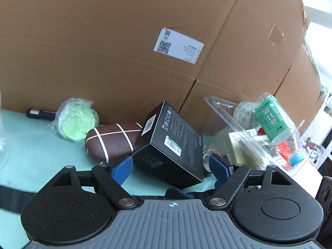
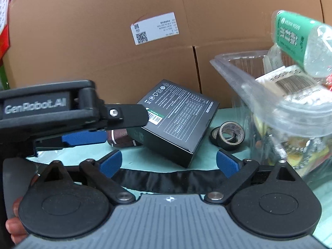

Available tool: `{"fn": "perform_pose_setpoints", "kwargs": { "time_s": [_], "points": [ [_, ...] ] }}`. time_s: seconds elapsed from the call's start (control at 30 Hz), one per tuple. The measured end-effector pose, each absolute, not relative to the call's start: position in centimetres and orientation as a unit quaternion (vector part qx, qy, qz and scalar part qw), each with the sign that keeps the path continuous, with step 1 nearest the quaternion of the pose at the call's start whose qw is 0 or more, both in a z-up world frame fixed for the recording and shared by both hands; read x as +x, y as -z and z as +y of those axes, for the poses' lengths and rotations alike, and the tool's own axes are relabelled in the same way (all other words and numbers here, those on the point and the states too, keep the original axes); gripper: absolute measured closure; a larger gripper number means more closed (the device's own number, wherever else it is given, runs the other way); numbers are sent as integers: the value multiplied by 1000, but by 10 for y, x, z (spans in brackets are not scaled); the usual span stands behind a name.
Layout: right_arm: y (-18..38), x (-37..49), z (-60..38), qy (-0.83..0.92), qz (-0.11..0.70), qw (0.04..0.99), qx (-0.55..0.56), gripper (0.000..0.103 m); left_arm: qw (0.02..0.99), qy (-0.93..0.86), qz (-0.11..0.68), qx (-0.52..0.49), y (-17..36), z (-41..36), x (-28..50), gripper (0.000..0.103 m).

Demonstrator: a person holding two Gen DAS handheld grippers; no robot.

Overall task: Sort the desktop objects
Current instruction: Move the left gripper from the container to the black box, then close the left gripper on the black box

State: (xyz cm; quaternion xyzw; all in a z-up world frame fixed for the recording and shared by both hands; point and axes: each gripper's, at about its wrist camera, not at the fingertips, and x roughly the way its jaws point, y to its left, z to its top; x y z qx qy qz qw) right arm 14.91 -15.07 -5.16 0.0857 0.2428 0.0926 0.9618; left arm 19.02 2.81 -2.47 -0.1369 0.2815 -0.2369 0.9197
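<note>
A black box [image 1: 170,143] [image 2: 176,120] with white print lies tilted on the teal mat, propped on a brown case with white lines [image 1: 113,141] [image 2: 122,139]. My left gripper [image 1: 171,166] is open, its blue pads on either side of the box's near corner; the left pad touches it. From the right wrist view the left gripper [image 2: 116,122] comes in from the left, over the brown case. My right gripper [image 2: 168,161] is open and empty, just in front of the box.
A clear plastic bin [image 1: 259,137] [image 2: 286,112] on the right holds a green-labelled bottle [image 1: 274,120] [image 2: 300,41], packets and small items. Black tape rolls [image 2: 228,136] lie beside it. A wrapped green item [image 1: 75,122] and a black pen [image 1: 39,113] lie at the back left. Cardboard boxes [image 1: 145,31] wall the back.
</note>
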Motion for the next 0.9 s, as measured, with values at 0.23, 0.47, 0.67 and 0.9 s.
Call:
{"fn": "perform_pose_setpoints", "kwargs": {
  "time_s": [0.23,0.47,0.67,0.9],
  "points": [
    [55,165,-146,-76,256,959,94,15,915,247,285,-145,25,26,212,18],
    [57,176,-141,-64,257,959,102,17,911,254,296,-135,28,19,230,24],
    [59,181,-149,-50,261,957,119,31,914,238,298,-138,31,20,235,33],
    [59,174,-151,-57,267,956,109,38,925,214,292,-117,27,19,223,39]
  ]
}}
